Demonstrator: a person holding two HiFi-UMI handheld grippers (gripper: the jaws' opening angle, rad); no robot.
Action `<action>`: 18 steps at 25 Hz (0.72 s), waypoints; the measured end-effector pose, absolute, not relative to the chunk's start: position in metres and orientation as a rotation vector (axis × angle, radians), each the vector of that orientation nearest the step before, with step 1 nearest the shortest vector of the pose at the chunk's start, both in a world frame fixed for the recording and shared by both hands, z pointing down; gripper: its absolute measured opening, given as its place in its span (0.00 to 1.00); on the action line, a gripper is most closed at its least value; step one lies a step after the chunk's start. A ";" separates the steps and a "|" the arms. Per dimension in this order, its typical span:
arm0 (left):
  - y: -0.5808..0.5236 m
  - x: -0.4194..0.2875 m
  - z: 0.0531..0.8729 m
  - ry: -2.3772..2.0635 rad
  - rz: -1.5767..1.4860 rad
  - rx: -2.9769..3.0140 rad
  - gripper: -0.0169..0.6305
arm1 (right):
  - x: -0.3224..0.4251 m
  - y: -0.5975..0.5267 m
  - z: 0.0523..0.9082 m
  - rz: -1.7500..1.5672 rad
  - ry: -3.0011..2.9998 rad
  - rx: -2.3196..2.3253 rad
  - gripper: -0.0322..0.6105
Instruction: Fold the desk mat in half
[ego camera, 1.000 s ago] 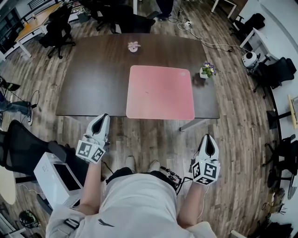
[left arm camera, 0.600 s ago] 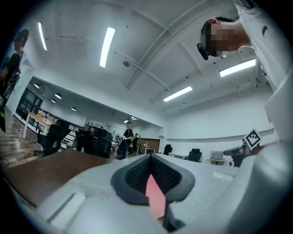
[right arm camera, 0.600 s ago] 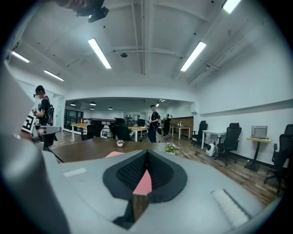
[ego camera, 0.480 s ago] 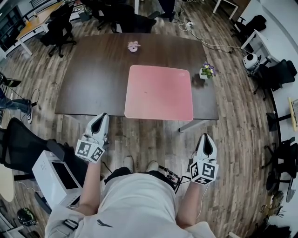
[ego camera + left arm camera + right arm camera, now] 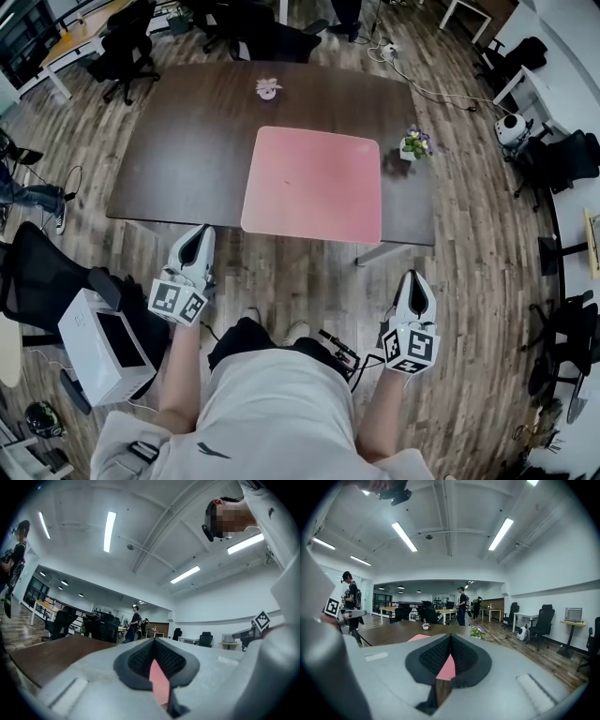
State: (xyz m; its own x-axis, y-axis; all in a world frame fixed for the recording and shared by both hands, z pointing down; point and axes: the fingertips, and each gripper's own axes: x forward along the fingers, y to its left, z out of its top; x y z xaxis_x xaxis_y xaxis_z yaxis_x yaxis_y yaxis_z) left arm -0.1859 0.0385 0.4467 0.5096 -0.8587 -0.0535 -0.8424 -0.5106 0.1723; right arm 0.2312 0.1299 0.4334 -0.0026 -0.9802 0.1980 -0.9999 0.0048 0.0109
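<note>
Short of the table's (image 5: pixel 178 150) near edge: left gripper (image 5: pixel 199 231) and right gripper (image 5: pixel 415 277), both clenched on nothing. Flat and unfolded, reaching that near edge right of centre: pink desk mat (image 5: pixel 312 184). Just beside its far right corner, near the table's right edge: flower pot (image 5: pixel 415 143). Near the far edge: small pink object (image 5: pixel 268 88).

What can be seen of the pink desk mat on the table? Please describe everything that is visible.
The desk mat is plain pink, nearly square with rounded corners, and looks thin and matte. It lies flat and unfolded on the dark wooden table, right of the middle, with its near edge at the table's near edge. Nothing rests on it and only the table touches it. A small flower pot stands apart from it, just off its far right corner.
</note>
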 end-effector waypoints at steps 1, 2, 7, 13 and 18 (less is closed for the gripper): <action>0.040 -0.183 0.446 -1.490 -0.201 2.617 0.03 | 0.234 0.129 0.434 0.201 -2.126 2.096 0.05; 0.042 -0.180 0.446 -1.494 -0.200 2.615 0.03 | 0.235 0.128 0.434 0.201 -2.136 2.085 0.05; 0.040 -0.175 0.448 -1.511 -0.184 2.603 0.03 | 0.242 0.114 0.435 0.223 -2.172 2.076 0.05; 0.007 -0.170 0.449 -1.494 -0.187 2.608 0.03 | 0.245 0.080 0.441 0.238 -2.168 2.073 0.05; -0.033 -0.174 0.454 -1.469 -0.191 2.614 0.03 | 0.238 0.043 0.444 0.240 -2.150 2.091 0.05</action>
State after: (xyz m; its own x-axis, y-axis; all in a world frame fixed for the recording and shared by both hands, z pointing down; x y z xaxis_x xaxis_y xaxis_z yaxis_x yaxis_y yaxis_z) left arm -0.1744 -0.0332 0.4538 0.5164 -0.8553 -0.0432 -0.8379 -0.5150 0.1807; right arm 0.2383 0.0432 0.4436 -0.0292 -0.9783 0.2052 -0.9995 0.0253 -0.0213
